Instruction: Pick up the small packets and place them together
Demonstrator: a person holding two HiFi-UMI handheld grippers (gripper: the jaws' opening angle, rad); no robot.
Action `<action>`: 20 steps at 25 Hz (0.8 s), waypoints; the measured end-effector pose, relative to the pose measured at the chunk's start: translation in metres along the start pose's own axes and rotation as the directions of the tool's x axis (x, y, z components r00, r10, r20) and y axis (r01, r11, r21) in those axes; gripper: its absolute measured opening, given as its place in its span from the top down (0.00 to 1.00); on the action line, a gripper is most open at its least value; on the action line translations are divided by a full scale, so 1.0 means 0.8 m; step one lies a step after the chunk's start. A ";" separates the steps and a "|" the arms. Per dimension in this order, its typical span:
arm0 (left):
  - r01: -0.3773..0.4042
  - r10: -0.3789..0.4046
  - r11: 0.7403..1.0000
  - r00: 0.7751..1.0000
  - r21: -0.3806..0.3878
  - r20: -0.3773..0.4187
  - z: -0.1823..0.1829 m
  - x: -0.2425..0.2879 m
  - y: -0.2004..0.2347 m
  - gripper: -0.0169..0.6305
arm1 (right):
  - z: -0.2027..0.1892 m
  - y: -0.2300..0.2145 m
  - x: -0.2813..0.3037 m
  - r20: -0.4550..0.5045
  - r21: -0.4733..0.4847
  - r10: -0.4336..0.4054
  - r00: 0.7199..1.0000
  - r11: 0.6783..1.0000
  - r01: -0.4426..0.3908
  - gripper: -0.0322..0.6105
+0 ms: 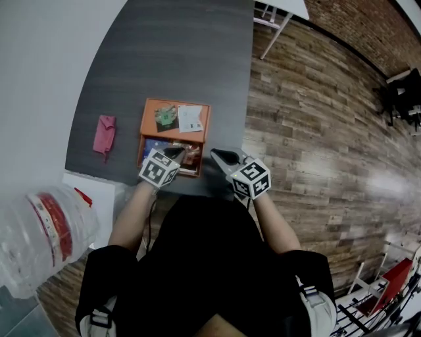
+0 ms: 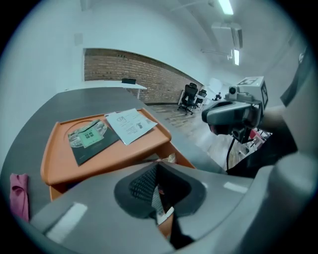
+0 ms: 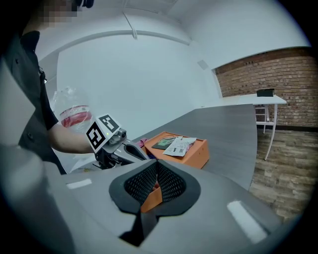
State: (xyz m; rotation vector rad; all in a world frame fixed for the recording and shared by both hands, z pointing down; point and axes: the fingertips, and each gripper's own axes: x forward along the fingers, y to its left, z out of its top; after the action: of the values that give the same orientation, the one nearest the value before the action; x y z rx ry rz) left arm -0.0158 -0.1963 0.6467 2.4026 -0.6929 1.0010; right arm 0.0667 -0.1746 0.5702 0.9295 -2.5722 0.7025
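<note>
An orange two-level box (image 1: 148, 118) stands on the grey table. On its top tray lie a dark green packet (image 1: 166, 117) and a white packet (image 1: 190, 118). My left gripper (image 1: 178, 153) hangs over the box's lower compartment, shut on a small white and red packet (image 2: 160, 203). To its right, over the table's near edge, my right gripper (image 1: 218, 156) is shut on a small orange packet (image 3: 151, 197). A pink packet (image 1: 104, 133) lies on the table left of the box. More packets (image 1: 153, 145) show in the lower compartment, partly hidden by the left gripper.
The grey table (image 1: 184, 52) ends at the right in a straight edge over wooden floor (image 1: 316, 131). A large clear water bottle (image 1: 39, 227) and a white sheet (image 1: 95, 194) sit at the lower left. A white desk (image 1: 283, 10) stands far off.
</note>
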 end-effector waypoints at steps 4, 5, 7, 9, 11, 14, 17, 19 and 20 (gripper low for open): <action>0.039 -0.039 0.999 0.999 -0.012 0.032 0.008 -0.011 -0.012 0.97 | 0.002 0.001 -0.003 0.004 -0.005 0.002 1.000 1.000 -0.002 0.95; 0.044 -0.043 0.999 0.998 -0.016 0.048 0.010 -0.015 -0.014 0.97 | 0.004 0.002 -0.003 0.007 -0.005 0.003 1.000 1.000 -0.003 0.94; 0.049 -0.046 0.998 0.995 -0.028 0.088 0.016 -0.025 -0.018 0.97 | 0.006 0.003 -0.004 0.015 -0.006 0.005 1.000 1.000 -0.005 0.95; 0.052 -0.047 0.998 0.991 -0.041 0.129 0.021 -0.037 -0.020 0.97 | 0.009 0.005 -0.004 0.024 -0.003 0.007 1.000 1.000 -0.007 0.94; 0.053 -0.044 0.997 0.985 -0.048 0.168 0.025 -0.049 -0.022 0.97 | 0.012 0.008 -0.002 0.031 -0.002 0.012 0.999 1.000 -0.012 0.95; 0.035 -0.022 0.998 0.975 -0.054 0.221 0.029 -0.068 -0.020 0.97 | 0.017 0.013 0.003 0.040 -0.001 0.031 0.999 1.000 -0.031 0.95; 0.006 0.018 0.997 0.957 -0.081 0.288 0.037 -0.088 -0.014 0.97 | 0.020 0.019 0.010 0.041 0.002 0.057 0.998 0.998 -0.057 0.95; -0.017 0.055 0.994 0.938 -0.112 0.343 0.044 -0.104 -0.006 0.97 | 0.023 0.023 0.017 0.041 0.000 0.073 0.996 0.997 -0.073 0.94; -0.034 0.078 0.992 0.927 -0.125 0.367 0.047 -0.112 0.000 0.97 | 0.024 0.025 0.020 0.040 -0.003 0.081 0.996 0.997 -0.081 0.95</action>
State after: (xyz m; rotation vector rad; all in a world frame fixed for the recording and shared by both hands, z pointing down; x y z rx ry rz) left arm -0.0511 -0.1928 0.5565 2.5030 -0.9279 0.5066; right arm 0.0389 -0.1797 0.5543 0.8508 -2.6583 0.7105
